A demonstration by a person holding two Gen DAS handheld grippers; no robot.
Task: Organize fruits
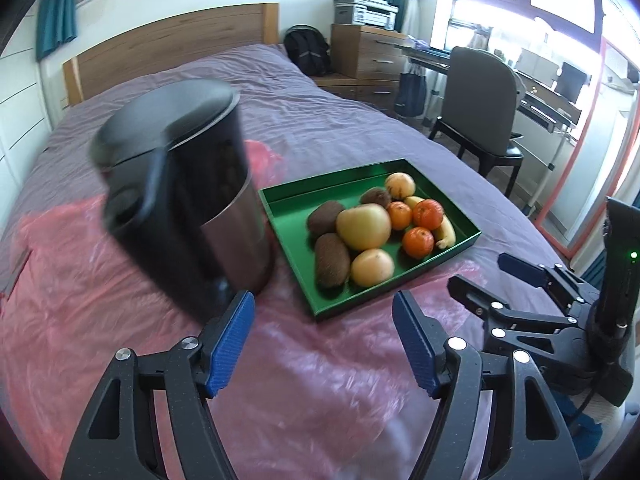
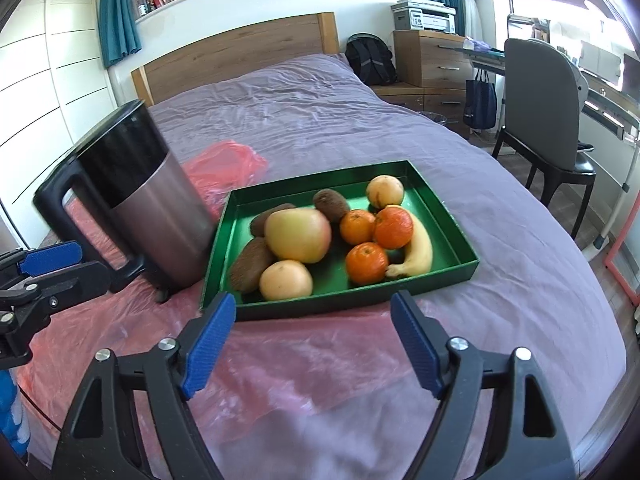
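Both tongs, left & right, gape, nothing btwn; green tray w/ fruit just ahead, kettle left of it.

In the tray, 1 only, lie 3 oranges, 3 kiwis, 3 yellow-pink fruits, maybe apples, and 1 banana. Beside it: 1 kettle, 1 pink plastic bag.

Fruit fills the tray (on the bed), kettle just left.
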